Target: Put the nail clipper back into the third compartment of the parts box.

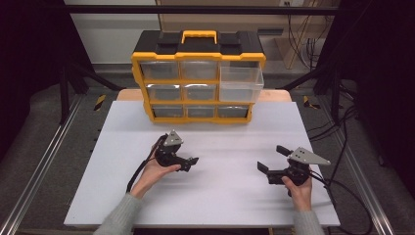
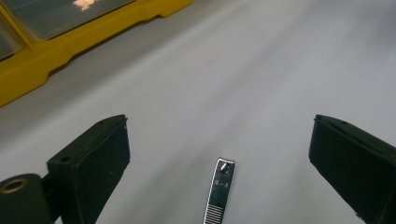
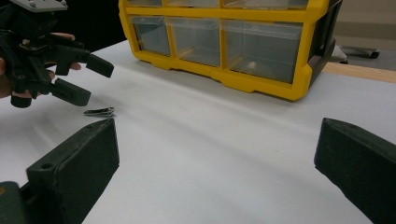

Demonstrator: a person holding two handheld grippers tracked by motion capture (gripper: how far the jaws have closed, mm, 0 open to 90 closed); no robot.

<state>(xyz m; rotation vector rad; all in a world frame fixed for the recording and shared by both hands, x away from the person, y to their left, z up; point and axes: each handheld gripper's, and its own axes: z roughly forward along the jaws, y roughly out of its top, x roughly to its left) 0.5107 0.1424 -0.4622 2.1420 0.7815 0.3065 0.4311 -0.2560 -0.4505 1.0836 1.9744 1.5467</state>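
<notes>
Steel nail clipper (image 2: 219, 191) lies flat on white table (image 2: 243, 84), between left gripper's (image 2: 219, 158) spread jaws, untouched; stamped marking too small to read. Right gripper (image 3: 217, 158) spread too, w/ nothing between.

Our left tool (image 1: 192, 162) is black, its two jaws squared blocks with matte faces; one jaw has a small round hole near its top corner, and a brass-coloured ring sits at the base beside it. A grey three-cornered plate with small screws caps each tool. Our right tool (image 1: 272, 159) is the same black build, with blunt wedge-like jaws. A black cable trails from each, the left one looping back along our forearm. We wear what looks like a grey knit sweater, the sleeves (image 1: 120, 215) reaching our wrists.
</notes>
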